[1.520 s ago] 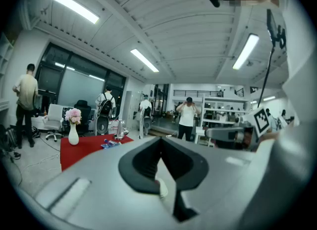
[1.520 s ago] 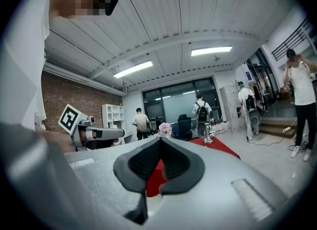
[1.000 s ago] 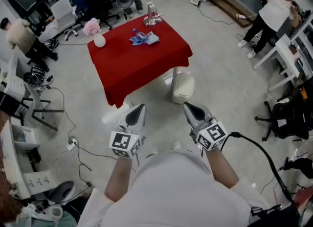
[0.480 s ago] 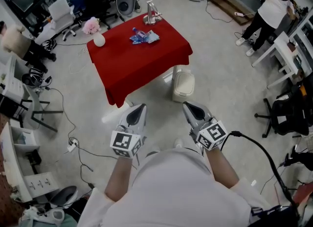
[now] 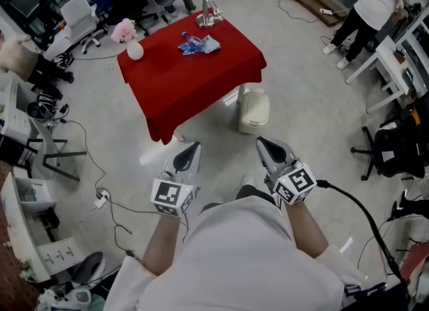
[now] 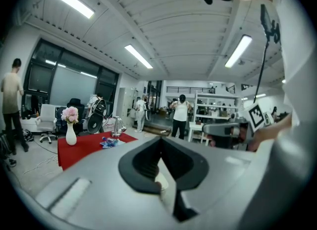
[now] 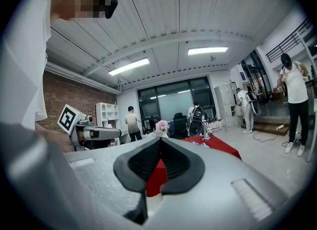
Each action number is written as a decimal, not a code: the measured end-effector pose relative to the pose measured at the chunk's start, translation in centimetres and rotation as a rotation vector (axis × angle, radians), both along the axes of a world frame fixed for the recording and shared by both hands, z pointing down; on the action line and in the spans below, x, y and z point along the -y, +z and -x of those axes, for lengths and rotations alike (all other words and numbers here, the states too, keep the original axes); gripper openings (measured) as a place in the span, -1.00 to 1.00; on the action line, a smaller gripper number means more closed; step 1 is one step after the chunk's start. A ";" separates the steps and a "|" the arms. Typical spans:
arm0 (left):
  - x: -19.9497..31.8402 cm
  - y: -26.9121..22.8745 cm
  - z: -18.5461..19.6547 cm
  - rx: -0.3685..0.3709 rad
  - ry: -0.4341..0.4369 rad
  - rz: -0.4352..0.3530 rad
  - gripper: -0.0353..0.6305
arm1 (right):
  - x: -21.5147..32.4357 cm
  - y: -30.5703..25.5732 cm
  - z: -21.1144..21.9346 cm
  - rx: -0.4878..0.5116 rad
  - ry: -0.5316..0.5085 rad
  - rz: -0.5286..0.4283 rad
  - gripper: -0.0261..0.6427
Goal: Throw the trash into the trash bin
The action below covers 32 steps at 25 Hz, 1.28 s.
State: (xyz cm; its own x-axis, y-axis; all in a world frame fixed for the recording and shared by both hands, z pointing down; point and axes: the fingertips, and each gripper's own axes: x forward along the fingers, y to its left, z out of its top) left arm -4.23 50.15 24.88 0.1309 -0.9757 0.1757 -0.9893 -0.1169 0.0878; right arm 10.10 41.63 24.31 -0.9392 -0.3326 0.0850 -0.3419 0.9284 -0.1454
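view: you've edged closer, so the red table [image 5: 194, 82] and bin [image 5: 254, 110] sit a little larger and higher | right: person in white [image 5: 372, 5] has drifted toward the top edge | left: person in beige [image 5: 15, 53] nearly out of frame

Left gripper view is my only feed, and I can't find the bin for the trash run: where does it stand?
Observer: In the head view the trash bin stands on the floor against the near right side of the red table.
Operator: Is it open?
Observer: Its lid looks closed.
Operator: And the right gripper?
Observer: The right gripper has its jaws together, with nothing between them.
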 end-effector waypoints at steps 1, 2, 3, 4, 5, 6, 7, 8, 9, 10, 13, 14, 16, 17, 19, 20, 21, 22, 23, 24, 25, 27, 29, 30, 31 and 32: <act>0.3 0.1 0.3 0.004 0.000 0.000 -0.88 | 0.2 0.1 0.2 -0.001 0.001 0.003 -0.92; 0.6 0.2 0.5 0.010 -0.001 0.002 -0.88 | 0.6 0.1 0.4 -0.002 0.000 0.004 -0.92; 1.1 0.3 0.6 0.017 -0.001 0.006 -0.88 | 1.1 0.2 0.6 -0.006 -0.002 0.003 -0.92; 1.6 0.5 0.7 0.025 -0.001 0.011 -0.88 | 1.6 0.3 0.7 -0.009 -0.004 0.002 -0.92; 2.2 0.6 0.8 0.031 -0.002 0.015 -0.88 | 2.3 0.4 0.9 -0.009 -0.005 0.001 -0.92; 2.9 0.7 0.9 0.035 -0.003 0.017 -0.88 | 2.9 0.4 1.0 -0.007 -0.006 0.002 -0.92; 3.5 0.8 1.0 0.037 -0.005 0.017 -0.88 | 3.7 0.5 1.2 -0.001 -0.006 0.004 -0.92; 4.1 0.9 1.1 0.036 -0.009 0.014 -0.88 | 4.4 0.6 1.4 0.006 -0.006 0.008 -0.92; 4.8 0.9 1.4 0.034 -0.015 0.010 -0.88 | 5.3 0.7 1.6 0.013 -0.007 0.010 -0.92; 5.6 1.0 1.6 0.030 -0.022 0.005 -0.88 | 6.2 0.8 1.9 0.016 -0.011 0.011 -0.92; 8.1 0.9 2.3 0.015 -0.044 -0.003 -0.88 | 9.0 0.9 2.8 0.010 -0.027 0.004 -0.92; 9.0 0.9 2.4 0.016 -0.047 -0.004 -0.88 | 9.9 0.8 3.1 0.009 -0.034 0.001 -0.92; 11.0 0.8 2.8 0.021 -0.051 -0.007 -0.88 | 11.9 0.6 3.8 0.014 -0.044 0.000 -0.92; 12.0 0.8 3.0 0.021 -0.053 -0.007 -0.88 | 12.9 0.6 4.1 0.016 -0.049 0.001 -0.92; 13.9 0.8 3.3 0.021 -0.057 -0.006 -0.88 | 14.8 0.6 4.6 0.016 -0.059 0.007 -0.92; 14.8 0.8 3.4 0.022 -0.058 -0.005 -0.88 | 15.8 0.7 4.9 0.014 -0.065 0.010 -0.92; 15.7 0.8 3.5 0.021 -0.059 -0.003 -0.88 | 16.7 0.9 5.2 0.012 -0.070 0.013 -0.92; 16.6 0.9 3.6 0.020 -0.060 -0.002 -0.88 | 17.6 1.1 5.5 0.010 -0.076 0.018 -0.92; 17.5 0.9 3.7 0.018 -0.061 -0.001 -0.88 | 18.5 1.4 5.8 0.007 -0.081 0.023 -0.92; 18.4 1.0 3.9 0.018 -0.063 -0.001 -0.88 | 19.5 1.7 5.9 0.004 -0.086 0.027 -0.92; 19.3 1.1 4.0 0.018 -0.066 -0.001 -0.88 | 20.4 2.0 6.0 0.000 -0.090 0.030 -0.92; 21.2 1.5 4.2 0.020 -0.075 0.002 -0.88 | 22.4 2.8 6.1 -0.013 -0.097 0.036 -0.92; 23.2 1.9 4.6 0.022 -0.088 0.010 -0.88 | 24.3 3.7 6.1 -0.026 -0.105 0.049 -0.92; 24.1 2.1 4.7 0.025 -0.094 0.015 -0.88 | 25.3 4.1 6.1 -0.030 -0.108 0.057 -0.92; 24.9 2.2 4.9 0.029 -0.098 0.019 -0.88 | 26.1 4.3 6.1 -0.033 -0.111 0.064 -0.92; 25.6 2.2 5.0 0.034 -0.101 0.024 -0.88 | 26.9 4.5 6.1 -0.036 -0.113 0.068 -0.92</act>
